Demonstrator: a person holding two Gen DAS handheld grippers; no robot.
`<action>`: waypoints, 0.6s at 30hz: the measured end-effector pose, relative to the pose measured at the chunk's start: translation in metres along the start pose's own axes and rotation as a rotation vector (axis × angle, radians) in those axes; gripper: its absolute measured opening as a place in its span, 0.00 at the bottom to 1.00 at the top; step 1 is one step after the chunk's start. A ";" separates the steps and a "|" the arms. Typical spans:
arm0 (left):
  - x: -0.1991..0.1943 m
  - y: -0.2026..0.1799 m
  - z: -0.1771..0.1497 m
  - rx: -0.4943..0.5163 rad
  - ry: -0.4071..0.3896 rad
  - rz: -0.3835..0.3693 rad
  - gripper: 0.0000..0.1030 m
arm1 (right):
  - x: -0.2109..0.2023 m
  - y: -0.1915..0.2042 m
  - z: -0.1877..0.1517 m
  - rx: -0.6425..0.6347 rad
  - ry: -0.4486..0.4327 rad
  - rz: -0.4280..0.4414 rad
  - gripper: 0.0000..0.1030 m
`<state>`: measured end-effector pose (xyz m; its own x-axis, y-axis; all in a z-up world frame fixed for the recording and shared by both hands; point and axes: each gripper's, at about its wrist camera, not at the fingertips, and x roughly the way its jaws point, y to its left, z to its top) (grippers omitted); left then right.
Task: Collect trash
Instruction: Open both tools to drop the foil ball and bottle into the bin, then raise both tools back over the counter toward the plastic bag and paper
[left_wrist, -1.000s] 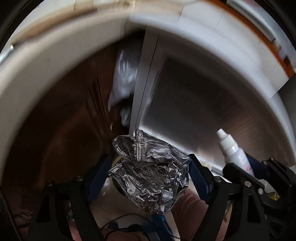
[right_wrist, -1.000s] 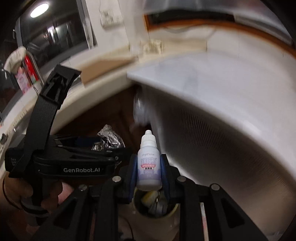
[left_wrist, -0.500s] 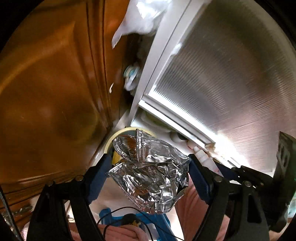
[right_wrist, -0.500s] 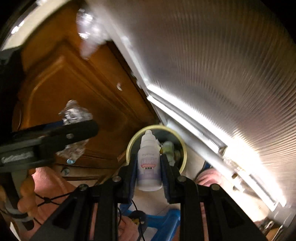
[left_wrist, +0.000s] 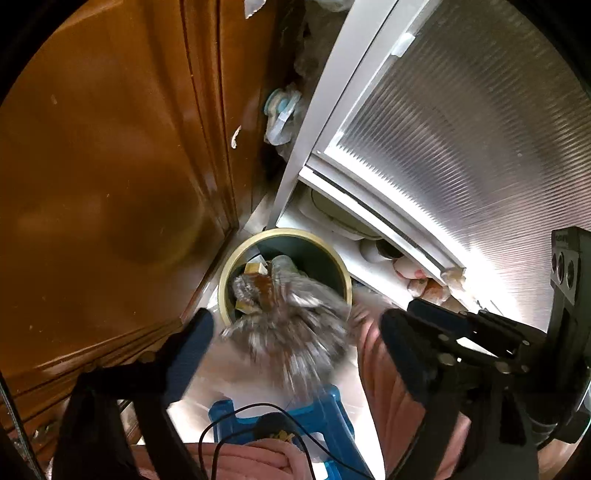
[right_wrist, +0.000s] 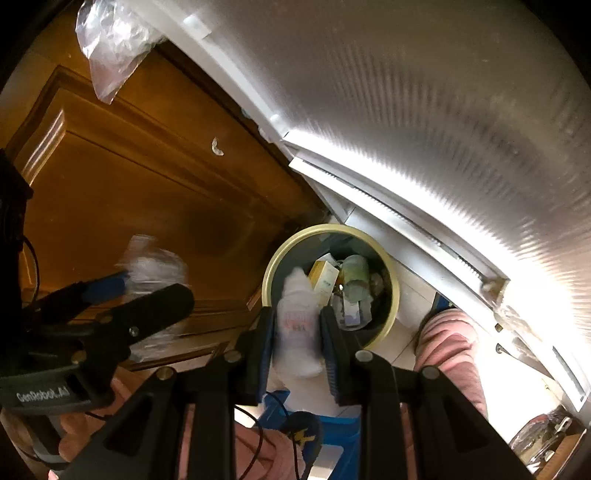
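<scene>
A round bin with a pale yellow rim (left_wrist: 334, 254) (right_wrist: 394, 284) stands on the floor below both grippers, with several bits of trash in it. My left gripper (left_wrist: 295, 339) is open; the crumpled foil ball (left_wrist: 291, 317) is a blur between its fingers, falling towards the bin. It also shows as a blur in the right wrist view (right_wrist: 151, 269). My right gripper (right_wrist: 297, 339) stands a little open around a small white dropper bottle (right_wrist: 297, 325), which is blurred and over the bin's near rim.
A brown wooden cabinet door (left_wrist: 110, 166) is at the left, a ribbed frosted panel (left_wrist: 461, 129) at the right. A blue stool (left_wrist: 314, 413) and pink-clad legs (right_wrist: 450, 343) are below. A plastic bag (right_wrist: 110, 40) hangs above.
Both grippers tilted down over the bin. My left gripper opened and let the foil ball go. My right jaws widened and the bottle has blurred.
</scene>
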<state>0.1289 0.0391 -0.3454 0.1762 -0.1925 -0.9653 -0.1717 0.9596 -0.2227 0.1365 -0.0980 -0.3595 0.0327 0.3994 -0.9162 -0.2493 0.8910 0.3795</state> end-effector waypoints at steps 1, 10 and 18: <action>0.000 0.001 0.000 0.002 -0.002 0.000 0.95 | 0.000 0.001 0.000 -0.001 0.004 0.000 0.36; -0.004 0.003 -0.004 0.017 -0.007 0.013 0.95 | 0.004 0.005 -0.002 -0.003 0.003 -0.007 0.44; -0.027 -0.003 -0.008 0.046 -0.049 0.027 0.95 | -0.010 0.007 -0.003 -0.001 -0.024 -0.021 0.44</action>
<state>0.1170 0.0399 -0.3198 0.2201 -0.1576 -0.9627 -0.1325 0.9729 -0.1896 0.1315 -0.0967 -0.3484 0.0608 0.3853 -0.9208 -0.2488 0.8992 0.3598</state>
